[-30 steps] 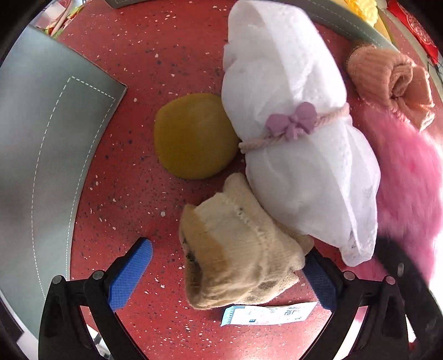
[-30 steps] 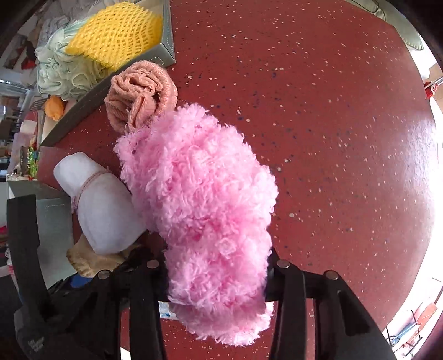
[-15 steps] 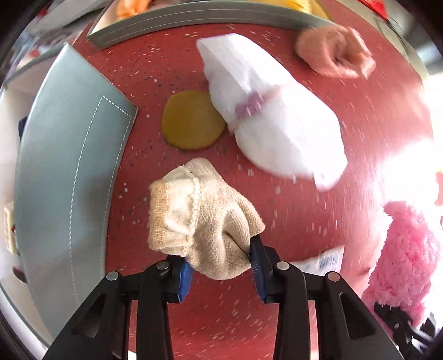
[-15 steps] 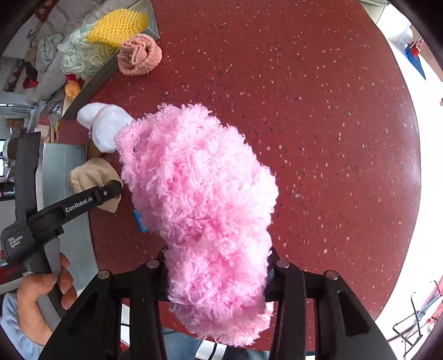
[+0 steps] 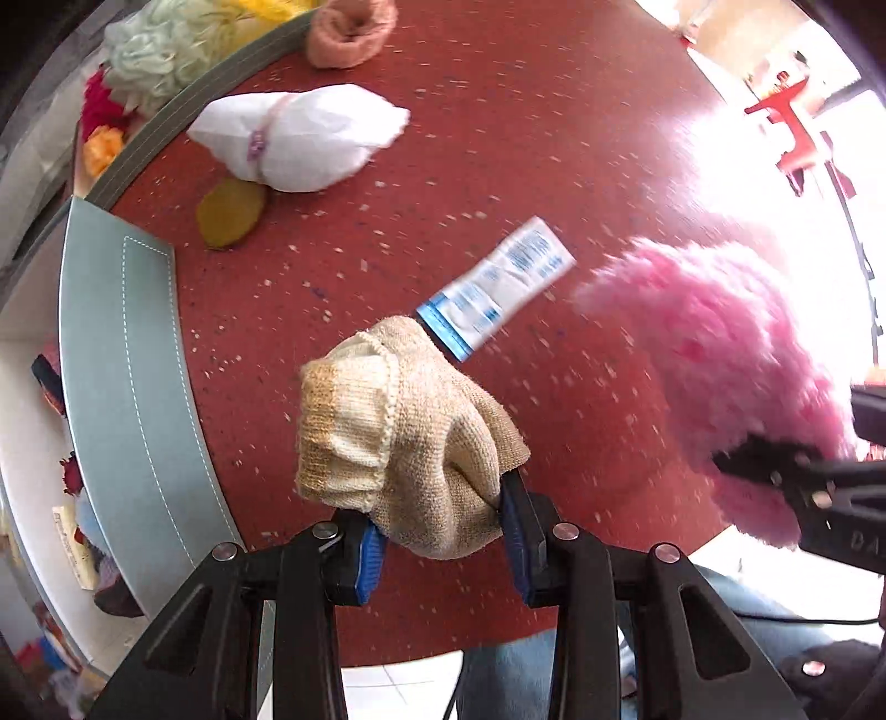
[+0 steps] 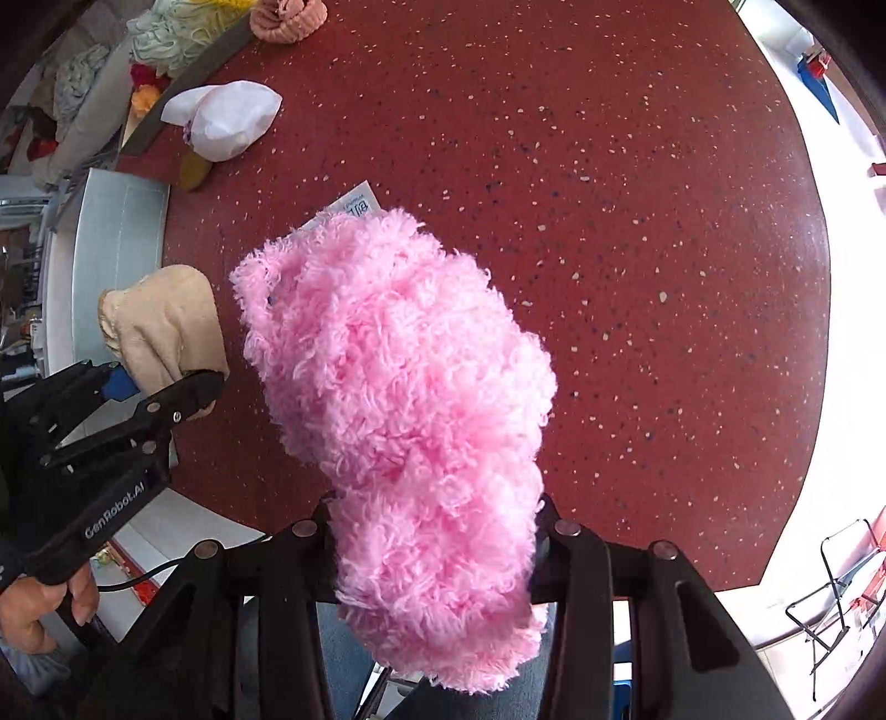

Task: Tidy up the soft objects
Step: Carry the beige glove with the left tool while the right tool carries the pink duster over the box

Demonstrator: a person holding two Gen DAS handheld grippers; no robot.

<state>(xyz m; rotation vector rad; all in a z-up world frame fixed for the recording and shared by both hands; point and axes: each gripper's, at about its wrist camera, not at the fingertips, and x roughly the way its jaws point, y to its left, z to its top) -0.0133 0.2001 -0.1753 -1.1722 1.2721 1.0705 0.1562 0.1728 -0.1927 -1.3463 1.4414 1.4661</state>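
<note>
Your left gripper (image 5: 443,531) pinched the beige knit sock (image 5: 398,437) above the red surface (image 5: 554,166); your right gripper (image 6: 437,548) squeezed the pink fluffy bundle (image 6: 398,387) beside that sock, probably both bound for sorting.

We saw a beige knitted sock (image 5: 407,437) bunched up and raised off the red counter (image 5: 554,155), pinched at its lower end between the blue-padded fingers (image 5: 368,554). A fluffy pink bundle (image 6: 410,399) was likewise lifted clear, clamped at its base. A white cloth roll (image 5: 299,138) tied with a pink band lay on the counter, a peach knitted roll (image 5: 349,30) beyond it.
</note>
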